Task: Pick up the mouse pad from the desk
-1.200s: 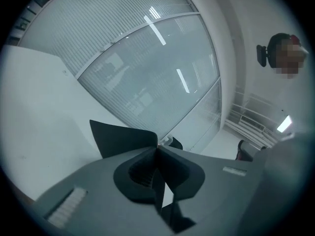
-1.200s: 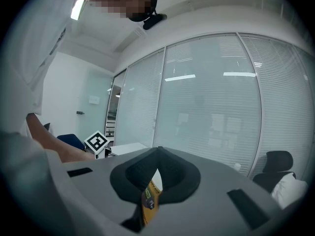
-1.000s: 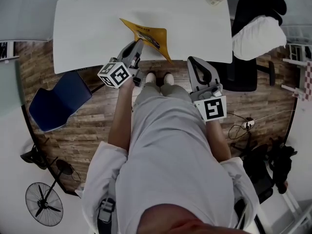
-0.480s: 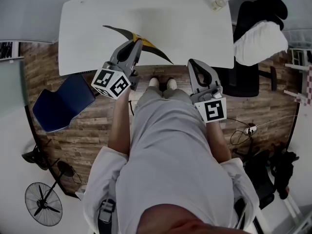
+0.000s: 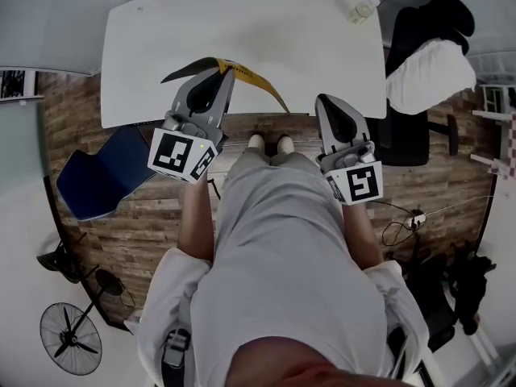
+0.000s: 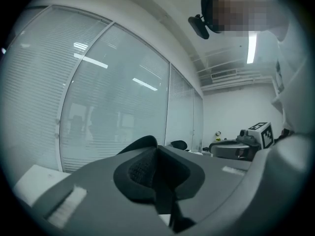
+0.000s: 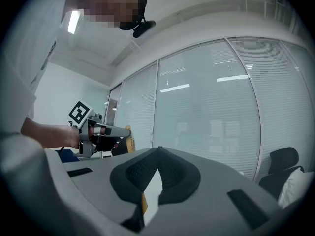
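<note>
the thin yellow-and-black mouse pad [image 5: 254,77], low over the white desk [image 5: 306,31] a second ago, now hangs edge-on well clear of it, pinched in the jaws of the left gripper [image 5: 226,69], so the pick-up looks done; the right gripper [image 5: 325,100] idles nearby, jaws together, empty.

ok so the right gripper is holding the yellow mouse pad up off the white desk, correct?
Not quite: it is the left gripper that holds the yellow mouse pad up off the white desk. The head view shows it; the right gripper holds nothing.
</note>
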Demonstrator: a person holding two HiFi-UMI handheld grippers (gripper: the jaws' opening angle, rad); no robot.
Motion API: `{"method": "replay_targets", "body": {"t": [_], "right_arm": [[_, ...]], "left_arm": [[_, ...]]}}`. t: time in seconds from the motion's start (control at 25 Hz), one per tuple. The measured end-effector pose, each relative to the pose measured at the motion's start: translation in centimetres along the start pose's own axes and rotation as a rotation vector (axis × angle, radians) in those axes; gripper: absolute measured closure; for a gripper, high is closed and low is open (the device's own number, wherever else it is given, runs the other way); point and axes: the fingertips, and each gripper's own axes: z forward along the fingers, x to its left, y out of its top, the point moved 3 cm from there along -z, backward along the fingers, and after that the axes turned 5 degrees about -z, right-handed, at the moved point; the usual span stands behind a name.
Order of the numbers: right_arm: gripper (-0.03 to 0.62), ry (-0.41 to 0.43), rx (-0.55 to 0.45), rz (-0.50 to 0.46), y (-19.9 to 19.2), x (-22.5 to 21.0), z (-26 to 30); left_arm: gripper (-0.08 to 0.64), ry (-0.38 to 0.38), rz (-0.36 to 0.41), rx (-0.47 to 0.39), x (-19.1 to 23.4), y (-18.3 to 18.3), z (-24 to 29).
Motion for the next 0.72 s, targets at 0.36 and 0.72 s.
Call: {"method": "replay_targets", "body": {"t": [0.36, 0.72], "right_arm": [[0.592, -0.029, -0.059, -0.012, 2.3, -2.3, 0.4], [0.592, -0.031, -0.088, -0.043, 4.1, -4.9, 1.5]], "left_arm": [[0.555, 0.051, 0.166, -0.064, -2.3, 4.6, 0.1], [0.555, 0.116, 0.204, -0.119, -3.5, 6.7, 0.0]]}}
